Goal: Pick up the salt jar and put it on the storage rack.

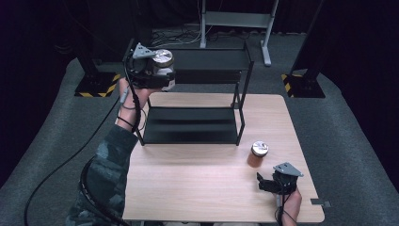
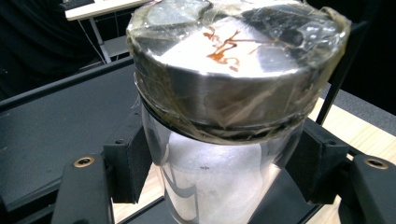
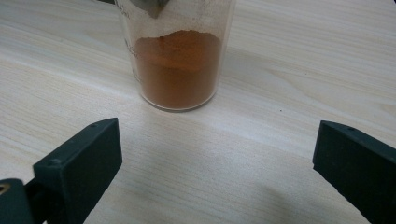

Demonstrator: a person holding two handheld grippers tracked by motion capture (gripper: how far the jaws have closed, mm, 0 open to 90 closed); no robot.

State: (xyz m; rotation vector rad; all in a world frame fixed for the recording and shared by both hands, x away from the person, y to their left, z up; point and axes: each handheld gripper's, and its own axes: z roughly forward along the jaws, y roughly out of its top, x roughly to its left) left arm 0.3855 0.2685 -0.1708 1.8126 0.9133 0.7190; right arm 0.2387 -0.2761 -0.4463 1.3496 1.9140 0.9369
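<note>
A glass jar of white powder (image 2: pixel 219 172) with a taped metal lid (image 1: pixel 163 58) is held up at the left end of the black rack's top shelf (image 1: pixel 207 60). My left gripper (image 1: pixel 157 73) is shut on it, and its black pads (image 2: pixel 133 163) press the glass just under the lid. A second jar with orange-brown powder (image 1: pixel 258 154) stands on the wooden table right of the rack, also close in the right gripper view (image 3: pixel 177 65). My right gripper (image 1: pixel 263 182) rests low by the table's front right, its jaws open and short of that jar.
The two-shelf black rack has a bare lower shelf (image 1: pixel 190 125) on the table (image 1: pixel 197 188). A cable (image 1: pixel 61 165) trails from the left hand over the grey floor. Stand bases with yellow-black stripes (image 1: pixel 96 87) sit behind the table.
</note>
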